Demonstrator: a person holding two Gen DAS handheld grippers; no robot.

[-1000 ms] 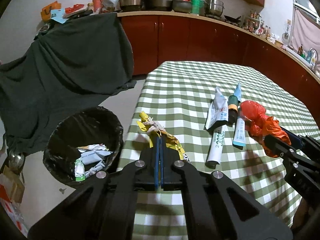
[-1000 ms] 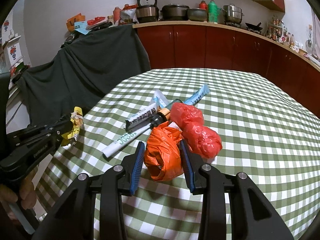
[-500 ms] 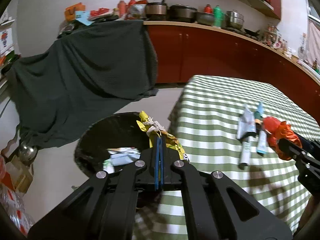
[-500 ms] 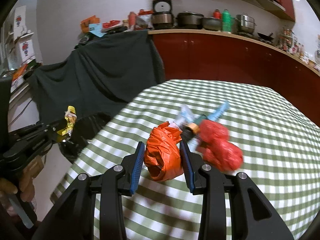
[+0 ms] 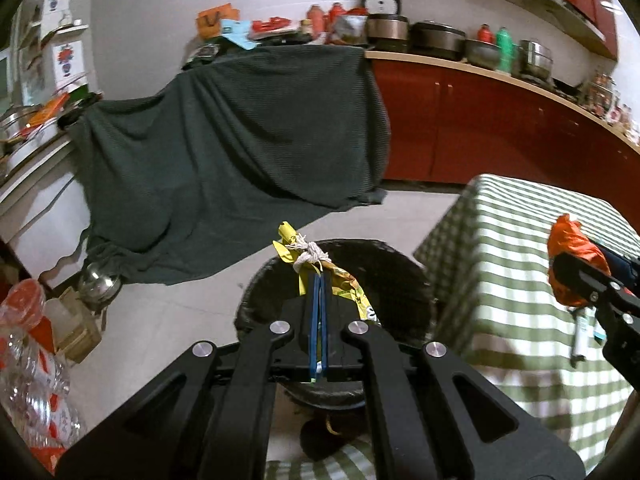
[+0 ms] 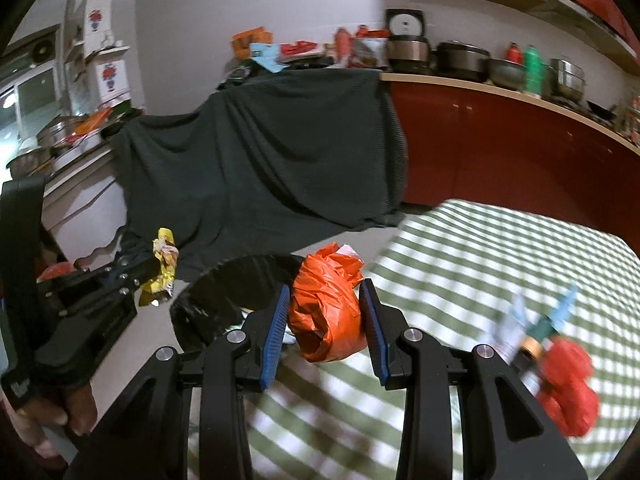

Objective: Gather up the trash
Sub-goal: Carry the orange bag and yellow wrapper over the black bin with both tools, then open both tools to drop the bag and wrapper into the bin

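I'm pinching a yellow wrapper (image 5: 320, 270) in the left gripper (image 5: 319, 284), jaws closed almost flat on it, its string-tied end poking out past the tips. I'm holding it right over the bin (image 5: 384, 264), so I judge the drop is next: just opening the jaws should let it fall in. The right gripper (image 6: 325, 312) is squeezing an orange bag (image 6: 326, 316), jaws partly spread around the crumpled bulk, pads pressing both sides. I'm carrying it by the bin-side edge of the table (image 6: 500, 248), near the bin's rim but not clearly over the opening yet, probably queued for its own drop.

More trash is lying on the table further from the bin: a red bag (image 6: 568, 392) and a few tubes or packets (image 6: 548, 322) beside it, all smeared by motion, so I can't count them or read them. The bin's inside is mostly blocked by the left gripper's body, so I can't tell how full it is. A dark cloth (image 5: 224, 160) is draping the counter behind the bin, hiding whatever is under it. The table's far side is cut off in both views.
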